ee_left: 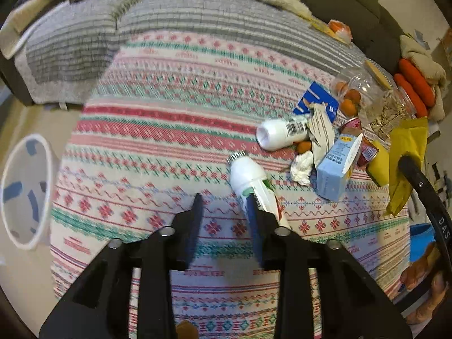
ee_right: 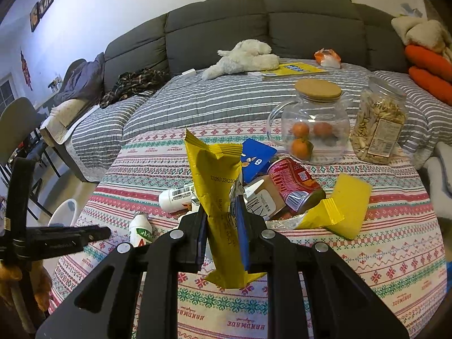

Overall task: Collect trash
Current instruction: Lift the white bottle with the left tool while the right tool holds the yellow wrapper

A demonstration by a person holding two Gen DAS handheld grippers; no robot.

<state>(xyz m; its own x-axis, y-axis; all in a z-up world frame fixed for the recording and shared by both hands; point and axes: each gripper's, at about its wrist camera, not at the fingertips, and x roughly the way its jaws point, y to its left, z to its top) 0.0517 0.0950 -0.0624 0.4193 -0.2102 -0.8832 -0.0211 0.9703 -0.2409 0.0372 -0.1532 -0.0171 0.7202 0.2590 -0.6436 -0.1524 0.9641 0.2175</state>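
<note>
Two grippers at work over a littered table [ee_right: 395, 254] as we collect trash.

Largest first: our right gripper [ee_right: 220, 217] is clenched on a yellow wrapper [ee_right: 217, 186], lifted upright above the pile. Our left gripper [ee_left: 226, 206], the nearer, stands slightly parted and empty; the small white bottle [ee_left: 248, 175] lies by its right finger, long axis running ahead along the fingers, outside the gap. A white bin [ee_left: 25, 192] waits off the table's left edge.

- a jug [ee_right: 309, 130] and a jar [ee_right: 378, 124] are standing side by side at the surface's [ee_right: 367, 254] far edge
- a can [ee_right: 293, 186] is lying before the jug
- a bin [ee_left: 24, 192] is sitting on the floor left of the surface
</note>
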